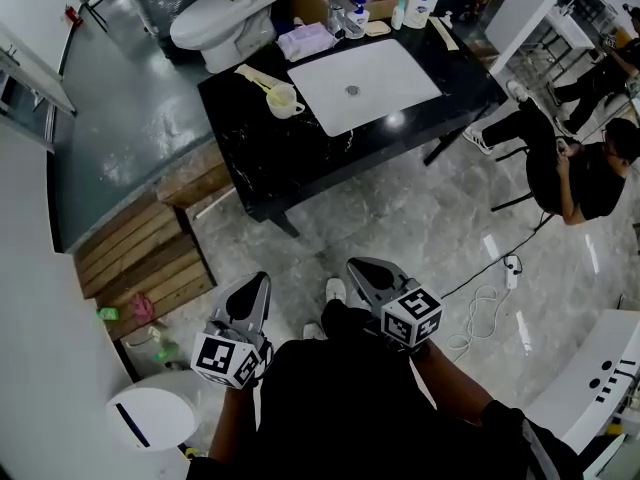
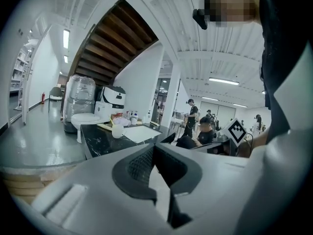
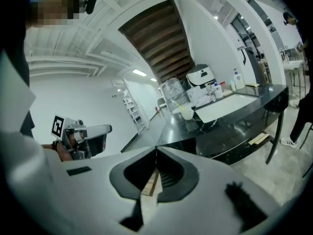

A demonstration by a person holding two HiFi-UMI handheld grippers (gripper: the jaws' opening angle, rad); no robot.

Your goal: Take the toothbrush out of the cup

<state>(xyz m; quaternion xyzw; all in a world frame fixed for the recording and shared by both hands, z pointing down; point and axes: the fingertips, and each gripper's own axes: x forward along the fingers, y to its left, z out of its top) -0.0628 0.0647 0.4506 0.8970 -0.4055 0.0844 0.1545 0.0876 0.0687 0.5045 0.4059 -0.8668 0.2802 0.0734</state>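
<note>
1. Both grippers hang low, close in at the person's body and well apart from the black table [image 1: 262, 163].
2. Left gripper [image 1: 261, 282]: in its own view the two jaws meet at the tips, pressed together with nothing between them.
3. Right gripper [image 1: 356, 266]: same there, fingers closed tip to tip on nothing, pointing toward the table.
4. The cup [image 1: 284, 100] stands on the table's left part, just beside the left edge of the white sink basin [image 1: 365, 83].
5. The toothbrush [image 1: 256, 77] is in the cup, its pale yellow handle leaning out over the rim toward the far left.
6. The left gripper view shows the cup far off on the tabletop; the right gripper view finds it at the table's near corner.
7. Bottles [image 1: 418, 8] line the far edge of the table, and a toilet [image 1: 222, 16] sits beyond the far left corner.
8. A wooden pallet [image 1: 140, 253] lies on the floor to the left.
9. A person [image 1: 590, 178] sits off to the right.
</note>
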